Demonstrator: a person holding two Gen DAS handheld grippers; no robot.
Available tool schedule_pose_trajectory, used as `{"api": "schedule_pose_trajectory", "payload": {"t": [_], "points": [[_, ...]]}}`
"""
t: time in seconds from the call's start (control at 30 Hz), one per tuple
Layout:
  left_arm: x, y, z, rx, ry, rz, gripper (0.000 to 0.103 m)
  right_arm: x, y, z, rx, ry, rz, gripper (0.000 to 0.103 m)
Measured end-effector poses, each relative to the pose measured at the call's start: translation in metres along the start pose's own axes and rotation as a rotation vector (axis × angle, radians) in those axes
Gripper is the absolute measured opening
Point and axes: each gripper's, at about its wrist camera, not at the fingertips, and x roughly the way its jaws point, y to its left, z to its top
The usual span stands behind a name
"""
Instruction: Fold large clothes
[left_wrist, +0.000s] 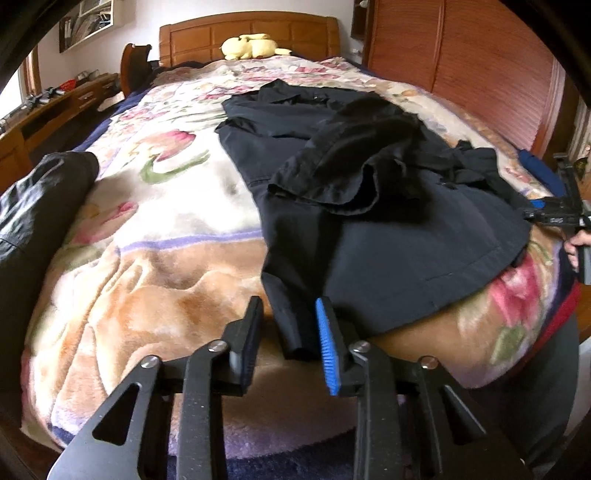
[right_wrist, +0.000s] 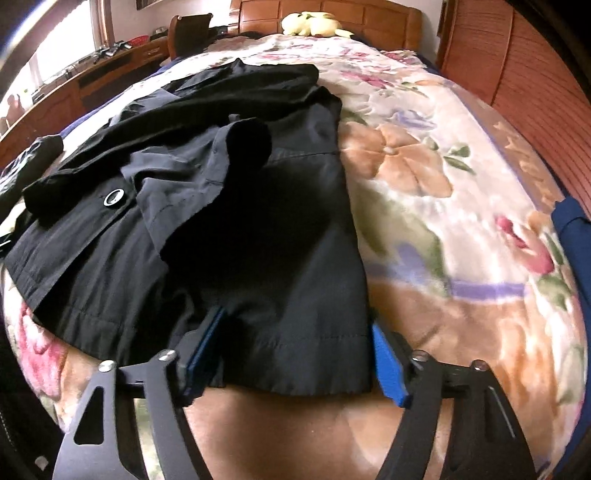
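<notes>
A large black coat (left_wrist: 369, 240) lies spread along the bed with a sleeve folded over its middle. Its near left hem corner (left_wrist: 295, 332) hangs between the fingers of my left gripper (left_wrist: 290, 325), whose pads stand a little apart from the cloth. In the right wrist view the same coat (right_wrist: 221, 221) shows a round button (right_wrist: 113, 197). My right gripper (right_wrist: 295, 350) stands wide open astride the right end of the hem, with the cloth between its fingers and neither pad clamping it. The left wrist view catches a hand (left_wrist: 576, 247) holding that tool at the far right.
A floral blanket (left_wrist: 147, 221) covers the bed. A yellow plush toy (left_wrist: 251, 46) sits by the wooden headboard (left_wrist: 207, 35). A dark jacket (left_wrist: 37, 199) lies at the left edge, blue cloth (right_wrist: 569, 229) at the right. A wardrobe (left_wrist: 461, 66) stands right, a desk (left_wrist: 55, 107) left.
</notes>
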Motion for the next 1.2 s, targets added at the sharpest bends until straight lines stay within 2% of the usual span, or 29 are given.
{"api": "schedule_pose_trajectory", "payload": {"t": [0.03, 0.07, 0.23, 0.43, 0.63, 0.9, 1.2], "points": [[0.000, 0.000, 0.000, 0.000, -0.002, -0.011, 0.020, -0.002, 0.001, 0.000, -0.015, -0.007, 0.017, 0.041], [0.000, 0.000, 0.000, 0.004, 0.000, -0.023, 0.014, -0.003, 0.003, 0.001, -0.030, -0.011, 0.038, 0.027], [-0.010, 0.002, 0.007, 0.012, -0.025, -0.009, 0.009, -0.006, 0.011, 0.006, -0.083, -0.020, 0.018, 0.016], [-0.042, 0.001, 0.028, 0.046, -0.109, 0.003, 0.007, -0.046, 0.003, 0.023, -0.066, -0.134, 0.022, 0.012], [-0.081, 0.001, 0.038, 0.066, -0.200, 0.057, 0.005, -0.100, 0.021, 0.025, -0.093, -0.292, -0.004, 0.010], [-0.122, 0.010, 0.038, 0.074, -0.253, 0.077, 0.005, -0.147, 0.025, 0.008, -0.085, -0.360, 0.049, 0.010], [-0.179, 0.007, 0.043, 0.086, -0.379, 0.085, 0.005, -0.195, 0.019, -0.017, -0.072, -0.435, 0.054, 0.010]]}}
